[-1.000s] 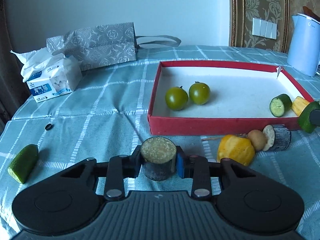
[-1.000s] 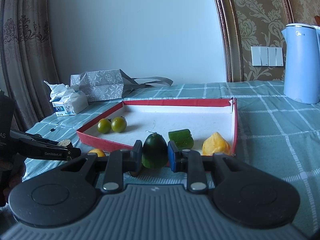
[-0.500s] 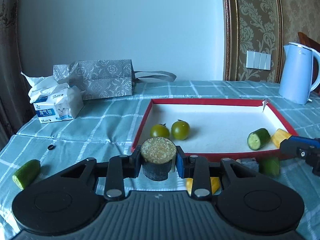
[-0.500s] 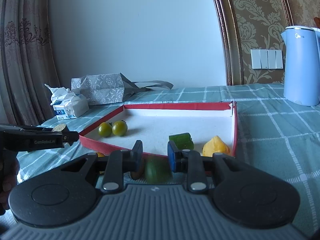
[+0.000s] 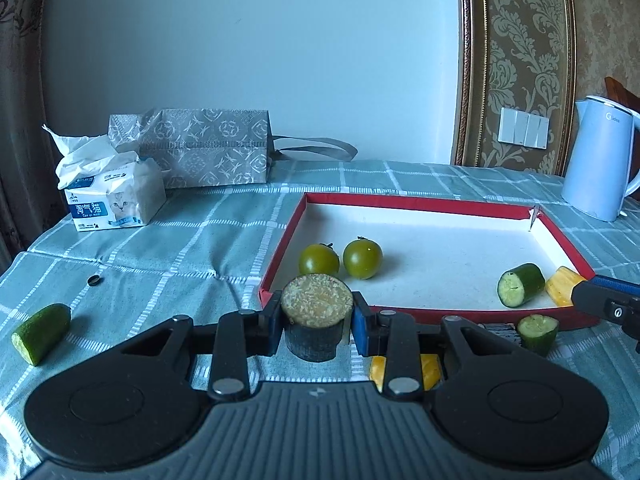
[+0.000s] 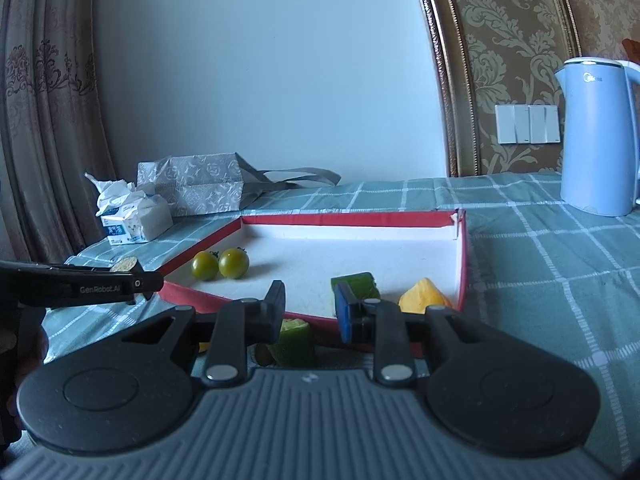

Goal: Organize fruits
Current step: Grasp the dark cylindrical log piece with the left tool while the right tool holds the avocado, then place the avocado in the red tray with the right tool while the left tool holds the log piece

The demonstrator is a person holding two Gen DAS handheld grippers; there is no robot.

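Gripping a short dark cylinder with a pale, grainy cut top (image 5: 317, 322), the left tool (image 5: 317, 326) holds it upright between its two pads, raised above the checked counter (image 5: 180, 248). Just ahead of this tool lies a shallow red-walled tray (image 5: 280, 256) with a white floor; inside, two green tomatoes (image 5: 340, 259) sit touching each other near the corner closest to the tool, and a cucumber piece (image 5: 521, 290) and a yellow chunk (image 5: 565, 291) lie far to its right. The right tool (image 6: 308, 306) hangs with its jaws apart and nothing between them; a green cucumber stub (image 6: 294, 340) stands on the counter directly below and just short of the tray wall. Another cucumber end (image 5: 40, 333) lies well to the left of the left tool. The held cylinder looks firm and light, with a smooth skin that may slip, so a grip across its curved sides, mid-height, seems soundest. The cucumber stub is likely stiff but wet at the cut, best taken by its skin.
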